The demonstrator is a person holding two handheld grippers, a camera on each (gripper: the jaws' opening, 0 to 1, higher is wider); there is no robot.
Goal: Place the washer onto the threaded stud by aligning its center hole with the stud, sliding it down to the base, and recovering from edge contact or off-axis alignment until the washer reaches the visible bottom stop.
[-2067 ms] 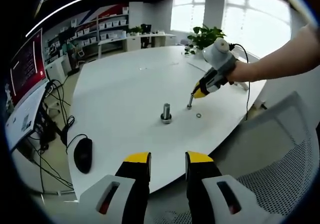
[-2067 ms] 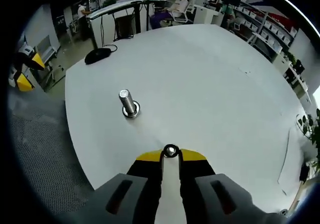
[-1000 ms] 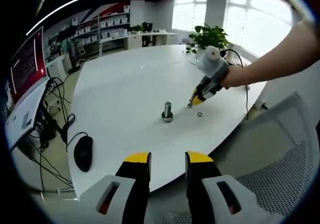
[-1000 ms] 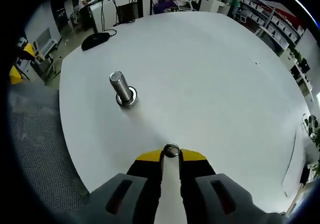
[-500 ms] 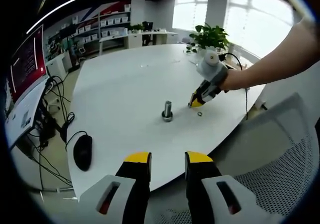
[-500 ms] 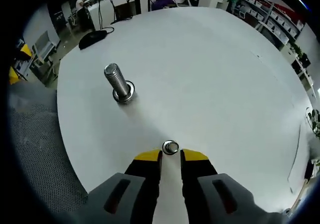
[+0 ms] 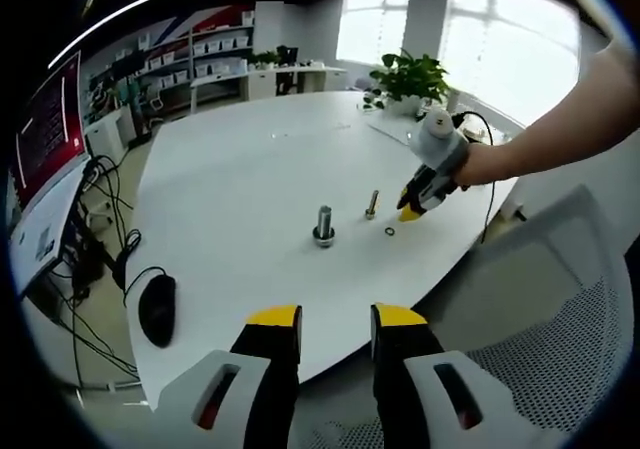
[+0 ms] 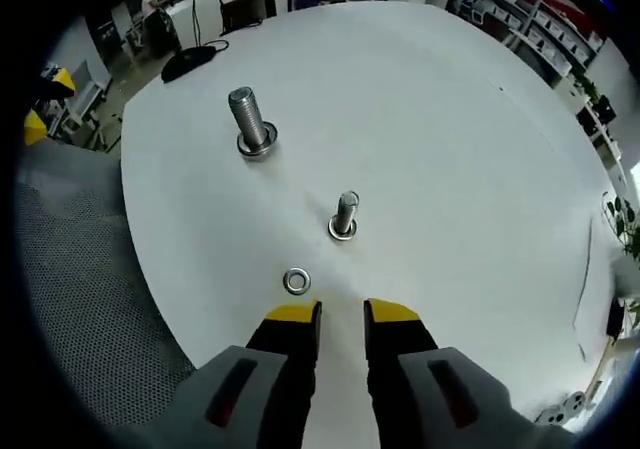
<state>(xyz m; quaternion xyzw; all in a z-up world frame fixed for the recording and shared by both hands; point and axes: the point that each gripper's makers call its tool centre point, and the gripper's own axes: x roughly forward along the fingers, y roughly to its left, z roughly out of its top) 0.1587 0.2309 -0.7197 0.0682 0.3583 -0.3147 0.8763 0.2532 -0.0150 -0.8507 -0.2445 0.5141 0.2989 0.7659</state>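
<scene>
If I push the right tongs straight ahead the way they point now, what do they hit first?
Probably the small stud, standing upright on the white table just ahead of the open right tongs. The loose washer lies flat slightly left of that line, by the left tip. Depth is hard to judge, so they may touch the tabletop first.

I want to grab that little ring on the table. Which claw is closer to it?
The right claw. The ring lies just ahead of its tips. The left claw hangs back off the table's edge, far from the ring.
</scene>
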